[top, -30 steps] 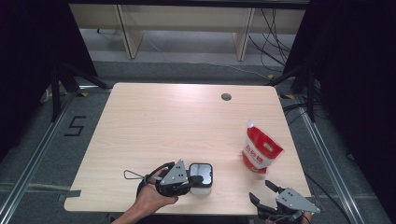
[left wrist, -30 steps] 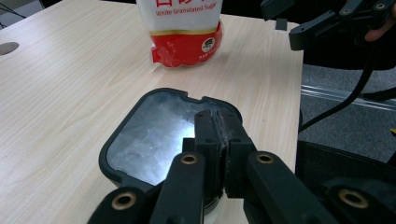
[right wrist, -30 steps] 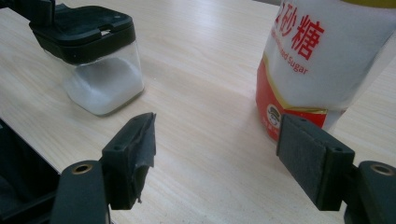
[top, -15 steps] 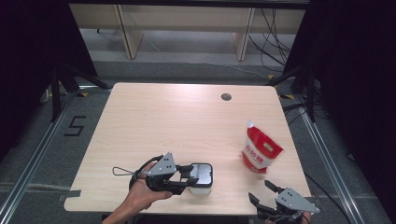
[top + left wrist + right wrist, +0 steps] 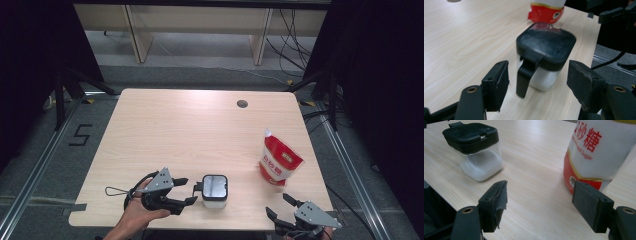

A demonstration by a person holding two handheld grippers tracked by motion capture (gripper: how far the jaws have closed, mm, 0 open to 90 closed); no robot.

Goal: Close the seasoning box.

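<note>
High view has your left hand-held gripper [image 5: 189, 190], jaws just opened and empty, beside the black-lidded clear square jar of white granules [image 5: 215, 190] on the surface [image 5: 190, 125]; backing out crooked could snag its lid tab and tip it.

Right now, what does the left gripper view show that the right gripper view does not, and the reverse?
Left gripper view: the jar's black lid from above, with a tab hanging down its near side between the open left tool, whose jaws have just been opening with nothing pressed. Right gripper view: white powder banked inside the jar's clear body, and red lettering on the sugar bag beyond the open right tool. Both: jar and bag standing apart on the wooden table.
</note>
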